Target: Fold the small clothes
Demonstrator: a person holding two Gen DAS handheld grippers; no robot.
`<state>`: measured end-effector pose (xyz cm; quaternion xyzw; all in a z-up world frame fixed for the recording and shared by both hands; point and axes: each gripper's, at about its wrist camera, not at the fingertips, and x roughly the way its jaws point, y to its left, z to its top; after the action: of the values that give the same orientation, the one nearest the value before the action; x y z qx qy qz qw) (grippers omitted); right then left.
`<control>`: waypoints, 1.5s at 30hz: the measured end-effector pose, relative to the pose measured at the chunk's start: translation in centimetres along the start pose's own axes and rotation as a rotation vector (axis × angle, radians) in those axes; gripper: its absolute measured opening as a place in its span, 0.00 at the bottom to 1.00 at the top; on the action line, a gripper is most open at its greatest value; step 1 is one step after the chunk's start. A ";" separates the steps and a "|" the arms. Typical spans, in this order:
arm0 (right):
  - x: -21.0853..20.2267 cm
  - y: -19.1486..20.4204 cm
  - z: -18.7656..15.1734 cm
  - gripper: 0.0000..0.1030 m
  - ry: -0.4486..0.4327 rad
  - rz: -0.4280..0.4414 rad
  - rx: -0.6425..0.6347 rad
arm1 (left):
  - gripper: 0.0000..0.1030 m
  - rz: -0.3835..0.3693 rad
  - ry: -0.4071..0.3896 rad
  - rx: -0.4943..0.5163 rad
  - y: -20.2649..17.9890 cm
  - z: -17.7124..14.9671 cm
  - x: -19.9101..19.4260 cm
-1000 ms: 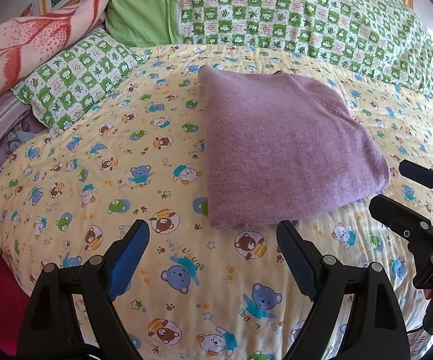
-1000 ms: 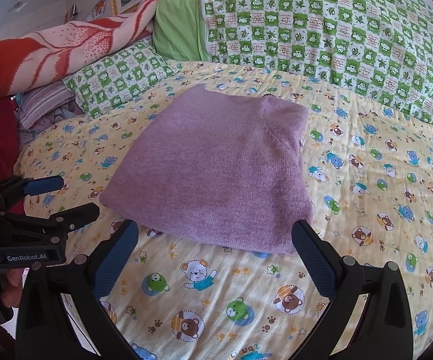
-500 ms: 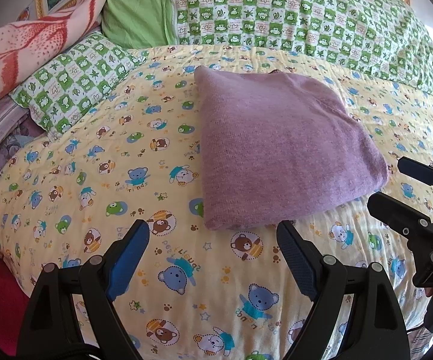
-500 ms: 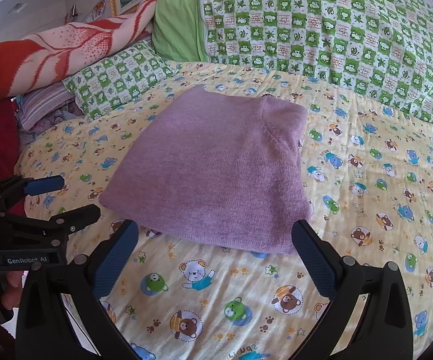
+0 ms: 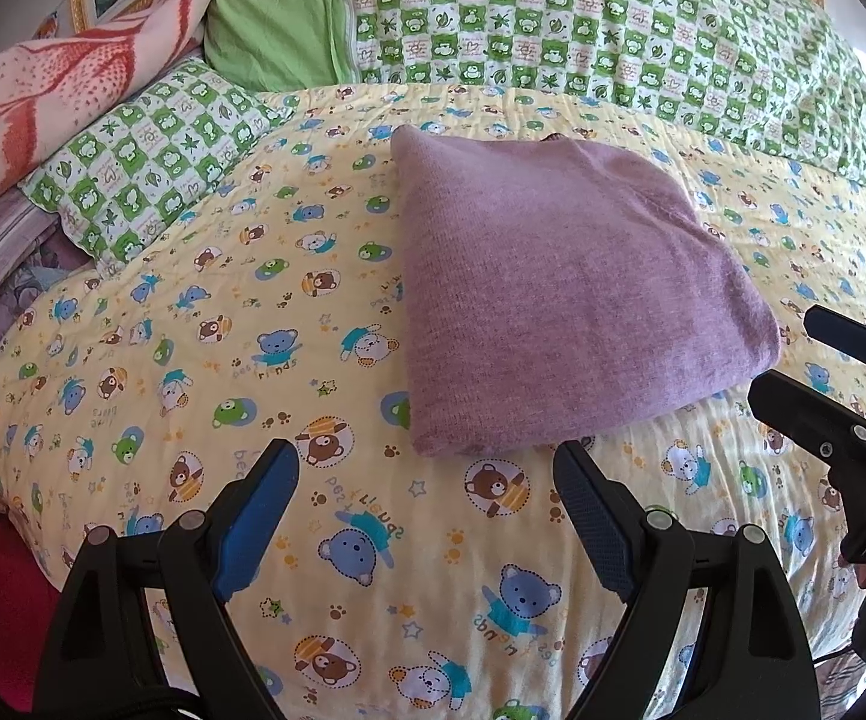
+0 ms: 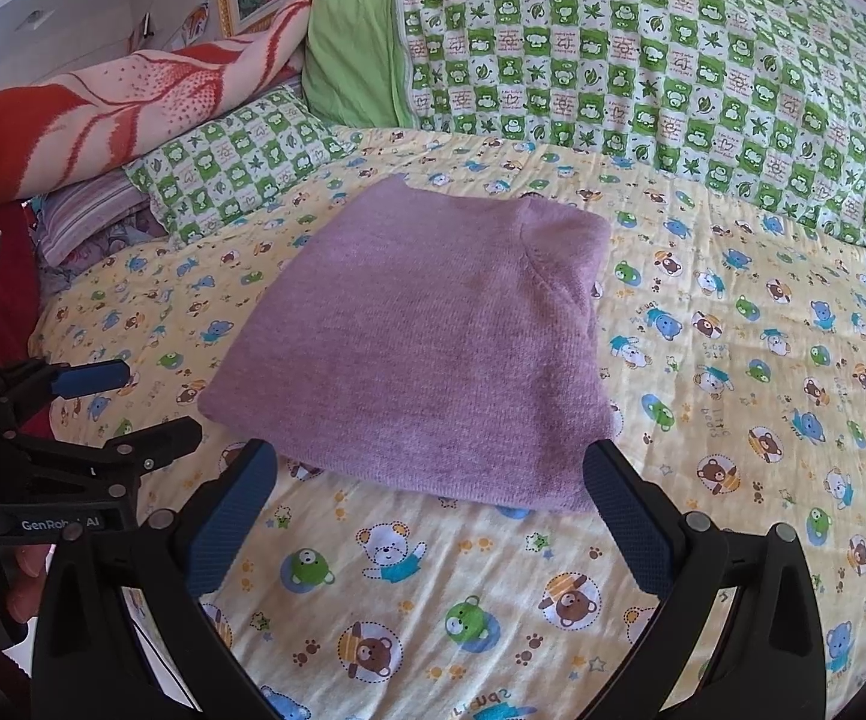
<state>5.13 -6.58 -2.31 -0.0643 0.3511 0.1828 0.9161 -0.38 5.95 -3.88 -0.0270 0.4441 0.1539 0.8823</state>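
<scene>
A purple knit garment (image 5: 565,294) lies folded into a flat square on the yellow bear-print bedsheet (image 5: 204,360); the right wrist view shows it too (image 6: 426,354). My left gripper (image 5: 426,474) hovers open just short of the garment's near left corner, holding nothing. My right gripper (image 6: 433,474) stands open in front of the garment's near edge, also holding nothing. Each gripper shows in the other's view: the right one at the right edge (image 5: 793,354), the left one at the left edge (image 6: 132,408), both with fingers apart.
Green checked pillows (image 5: 144,162) and a long green checked bolster (image 6: 673,60) line the far side of the bed. A red-and-pink blanket (image 6: 102,114) is piled at the far left. A hand (image 6: 24,564) holds the left gripper.
Both grippers have stayed open and nearly still. The left wrist view has shifted slightly, so the garment sits a little higher in it; the garment itself has not moved.
</scene>
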 end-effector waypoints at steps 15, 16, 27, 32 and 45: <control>-0.2 -0.3 0.4 0.99 -0.005 -0.007 0.020 | 0.85 -0.003 -0.004 0.018 -0.2 0.4 -0.1; -0.2 -0.3 0.4 0.99 -0.004 -0.009 0.025 | 0.85 -0.004 -0.005 0.020 -0.2 0.4 0.0; -0.2 -0.5 0.4 0.99 -0.002 -0.013 0.031 | 0.85 -0.018 0.008 0.024 -0.2 1.1 0.3; -0.1 -1.7 1.0 0.99 -0.008 -0.024 0.054 | 0.85 -0.028 -0.022 0.018 -0.1 2.6 0.0; 0.4 -3.1 2.0 0.99 0.005 -0.006 0.086 | 0.85 -0.035 -0.016 -0.007 0.1 3.3 0.4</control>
<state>7.83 -8.87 -1.16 -0.0263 0.3607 0.1649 0.9176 2.35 6.70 -2.21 -0.0364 0.4360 0.1402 0.8882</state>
